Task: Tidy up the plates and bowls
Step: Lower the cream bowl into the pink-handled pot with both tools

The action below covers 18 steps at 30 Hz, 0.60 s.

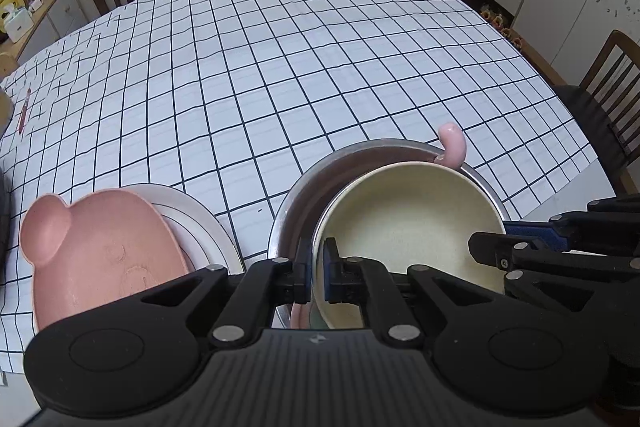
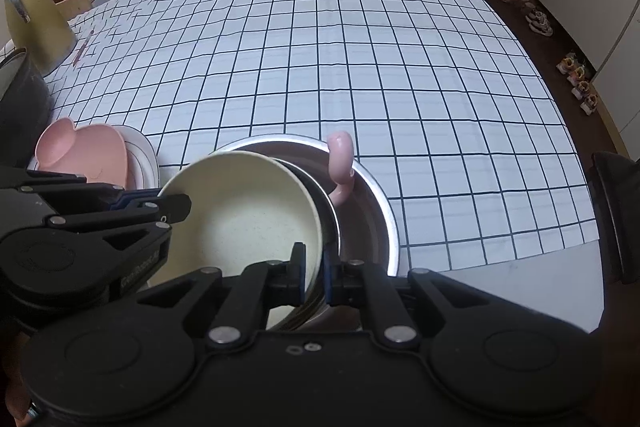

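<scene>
Here, tongs (image 1: 318,269) (both) on cream bowl (image 1: 408,223)

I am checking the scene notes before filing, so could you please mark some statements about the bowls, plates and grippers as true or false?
1. Both grippers grip the cream bowl by its rim. True.
2. The cream bowl sits over a metal bowl. True.
3. The pink bear plate lies inside the metal bowl. False: it rests on a white plate beside it.
4. The tablecloth is plain red. False: white with a dark grid.
5. The left gripper is wide open. False: shut on the rim.
</scene>
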Available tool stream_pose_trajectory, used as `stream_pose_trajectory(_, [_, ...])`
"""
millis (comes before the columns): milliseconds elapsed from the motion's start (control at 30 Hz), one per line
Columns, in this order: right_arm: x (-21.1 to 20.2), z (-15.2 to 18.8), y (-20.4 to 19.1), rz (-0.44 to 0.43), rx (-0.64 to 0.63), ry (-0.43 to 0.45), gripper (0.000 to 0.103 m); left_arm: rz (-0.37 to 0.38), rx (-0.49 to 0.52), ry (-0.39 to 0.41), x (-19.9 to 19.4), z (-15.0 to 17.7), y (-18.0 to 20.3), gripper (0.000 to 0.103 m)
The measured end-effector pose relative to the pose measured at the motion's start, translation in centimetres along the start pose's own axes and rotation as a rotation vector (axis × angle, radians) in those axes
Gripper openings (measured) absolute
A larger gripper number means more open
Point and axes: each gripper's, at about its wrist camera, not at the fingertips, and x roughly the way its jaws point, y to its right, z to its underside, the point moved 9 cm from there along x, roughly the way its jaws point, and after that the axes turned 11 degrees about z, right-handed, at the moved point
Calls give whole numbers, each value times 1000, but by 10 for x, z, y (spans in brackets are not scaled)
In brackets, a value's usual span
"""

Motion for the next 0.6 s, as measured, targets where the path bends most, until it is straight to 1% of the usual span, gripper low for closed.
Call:
stream_pose_trajectory(300, [-1, -1, -3, -21, 12, -8, 21, 18, -21, -3, 0, 0, -4, 5])
stream_pose_trajectory(433, [-4, 1, -3, -48, 23, -8, 30, 35, -21, 8, -4, 0, -3, 5])
stream_pose_trajectory(600, [-12, 3, -3, -73, 24, 2, 35, 44, -22, 20, -12, 0, -4, 5])
